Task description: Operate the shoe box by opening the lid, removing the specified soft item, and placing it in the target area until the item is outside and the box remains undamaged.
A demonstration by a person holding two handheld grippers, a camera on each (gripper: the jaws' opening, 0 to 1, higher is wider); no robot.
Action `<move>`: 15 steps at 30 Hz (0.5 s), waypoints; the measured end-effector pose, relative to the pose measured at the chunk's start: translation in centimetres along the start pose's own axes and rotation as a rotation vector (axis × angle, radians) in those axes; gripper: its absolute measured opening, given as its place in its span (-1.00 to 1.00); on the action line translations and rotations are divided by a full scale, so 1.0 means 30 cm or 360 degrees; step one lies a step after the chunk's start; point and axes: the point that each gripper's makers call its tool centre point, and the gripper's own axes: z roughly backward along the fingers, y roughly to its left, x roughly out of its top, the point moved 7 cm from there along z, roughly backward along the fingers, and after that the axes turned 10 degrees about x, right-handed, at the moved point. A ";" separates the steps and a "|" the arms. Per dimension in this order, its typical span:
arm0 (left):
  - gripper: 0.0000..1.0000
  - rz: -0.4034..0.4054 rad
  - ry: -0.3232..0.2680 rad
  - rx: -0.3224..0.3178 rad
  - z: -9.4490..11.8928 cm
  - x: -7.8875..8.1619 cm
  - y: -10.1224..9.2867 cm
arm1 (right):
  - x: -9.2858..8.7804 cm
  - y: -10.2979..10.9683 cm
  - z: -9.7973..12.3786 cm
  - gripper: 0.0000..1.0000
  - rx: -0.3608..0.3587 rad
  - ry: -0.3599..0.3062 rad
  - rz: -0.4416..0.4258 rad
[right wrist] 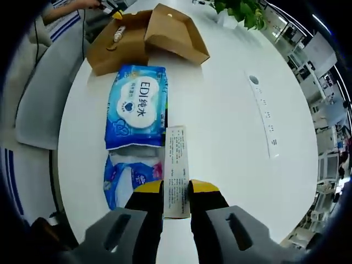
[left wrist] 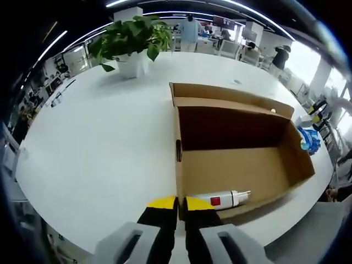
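In the left gripper view, the left gripper (left wrist: 177, 204) has its yellow-tipped jaws pressed together, and nothing is between them. Left of the jaws and ahead of them spreads the white table (left wrist: 99, 143), and a potted plant (left wrist: 131, 44) stands far ahead, a little to the left. Just ahead and to the right lies the shoe box (left wrist: 236, 165), open, with its lid folded back on the far side. A white tube with a red label (left wrist: 223, 199) lies inside the box, just beside the right jaw tip.

In the right gripper view, the right gripper (right wrist: 176, 187) is closed on a white printed flap (right wrist: 176, 170) of a blue tissue pack (right wrist: 127, 181), which lies left of the jaws. A second blue pack (right wrist: 136, 107) lies just ahead of it, outside the box. The box stands far ahead.
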 end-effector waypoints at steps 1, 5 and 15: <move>-0.94 0.0003 0.0000 0.0001 0.001 0.000 -0.001 | -0.006 -0.002 -0.005 -0.69 0.0003 0.0004 -0.0005; -0.94 0.0005 0.0001 0.0005 0.003 -0.001 -0.005 | -0.035 -0.012 -0.018 -0.69 0.0000 0.0042 -0.0018; -0.94 0.0016 -0.0004 0.0005 0.006 -0.002 -0.007 | -0.088 -0.025 -0.047 -0.69 -0.0009 0.0206 0.0038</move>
